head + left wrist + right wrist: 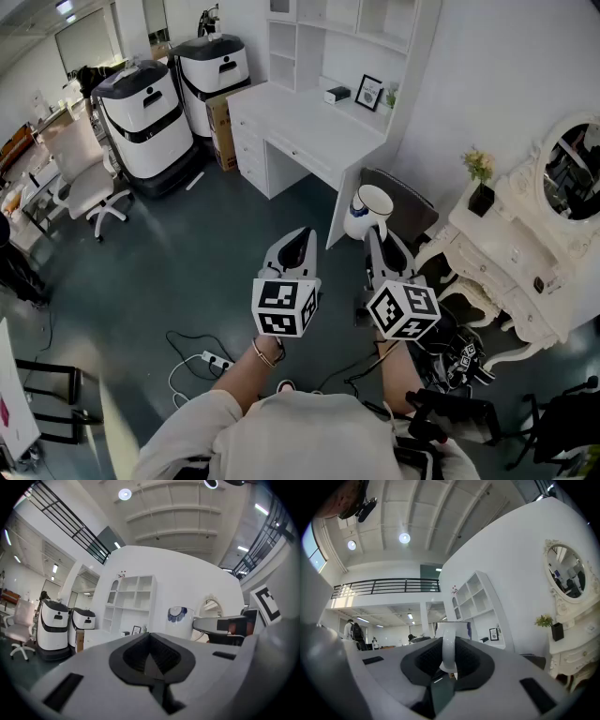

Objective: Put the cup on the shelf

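Observation:
A white cup point(372, 208) with a blue pattern hangs in front of me, held by its handle in my right gripper point(382, 240). In the right gripper view the white handle point(448, 649) stands upright between the dark pads, with the cup body point(454, 629) just beyond. My left gripper point(299, 246) is beside it on the left, shut and empty. From the left gripper view the cup point(180, 622) shows to the right. The white shelf unit point(339, 21) stands above a white desk point(300, 122) further ahead; it also shows as the shelf point(131, 594) and the shelf point(476, 598).
Two white-and-black machines point(148, 117) stand left of the desk. An office chair point(82, 183) is at the far left. An ornate white dresser point(511, 258) with an oval mirror stands at the right, a dark chair point(405, 201) before it. Cables and a power strip point(216, 359) lie on the floor.

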The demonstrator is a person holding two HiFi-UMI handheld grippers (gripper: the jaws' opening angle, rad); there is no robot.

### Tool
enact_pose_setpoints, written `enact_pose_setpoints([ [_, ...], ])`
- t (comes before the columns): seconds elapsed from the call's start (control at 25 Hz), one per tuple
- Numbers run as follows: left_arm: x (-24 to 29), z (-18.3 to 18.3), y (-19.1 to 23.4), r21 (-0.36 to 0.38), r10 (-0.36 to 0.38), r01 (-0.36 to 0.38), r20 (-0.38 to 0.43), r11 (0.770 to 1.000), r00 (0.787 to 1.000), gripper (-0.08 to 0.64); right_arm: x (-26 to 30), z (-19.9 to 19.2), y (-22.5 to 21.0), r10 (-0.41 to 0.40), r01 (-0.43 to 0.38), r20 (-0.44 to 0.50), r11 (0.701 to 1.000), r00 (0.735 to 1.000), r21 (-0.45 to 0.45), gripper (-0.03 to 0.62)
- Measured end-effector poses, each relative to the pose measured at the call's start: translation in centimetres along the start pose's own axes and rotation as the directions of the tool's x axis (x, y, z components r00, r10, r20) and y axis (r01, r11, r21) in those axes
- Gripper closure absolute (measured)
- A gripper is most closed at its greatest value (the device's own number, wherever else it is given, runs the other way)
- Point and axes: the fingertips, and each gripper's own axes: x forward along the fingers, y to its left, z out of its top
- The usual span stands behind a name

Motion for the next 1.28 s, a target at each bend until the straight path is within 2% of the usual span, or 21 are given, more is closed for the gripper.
enact_pose_setpoints([
  [0.52,1.2,0.2,0.6,0.005,-0.056,0.056,0.025,0.998,0.998,0.552,1.2,0.0,0.0,-0.022,0.022,0.014,1.0,1.0,-0.01,0.517],
  [0.88,3.5,-0.4,1.0,0.009,-0.095,0.095,0.01,0.995,0.995,0.552,2.3,0.0,-1.2,-0.062,0.063,0.032,0.997,0.998,-0.043,0.517],
  [1.08,6.2,-1.0,1.7,0.02,-0.093,0.093,0.002,0.995,0.996,0.552,4.5,-0.3,-3.3,-0.066,0.068,0.042,0.997,0.997,-0.036,0.517],
  [1.28,10.1,-1.4,3.7,0.025,-0.057,0.057,0.009,0.998,0.998,0.552,8.8,-0.6,-5.3,-0.038,0.039,0.043,0.999,0.998,-0.034,0.517],
])
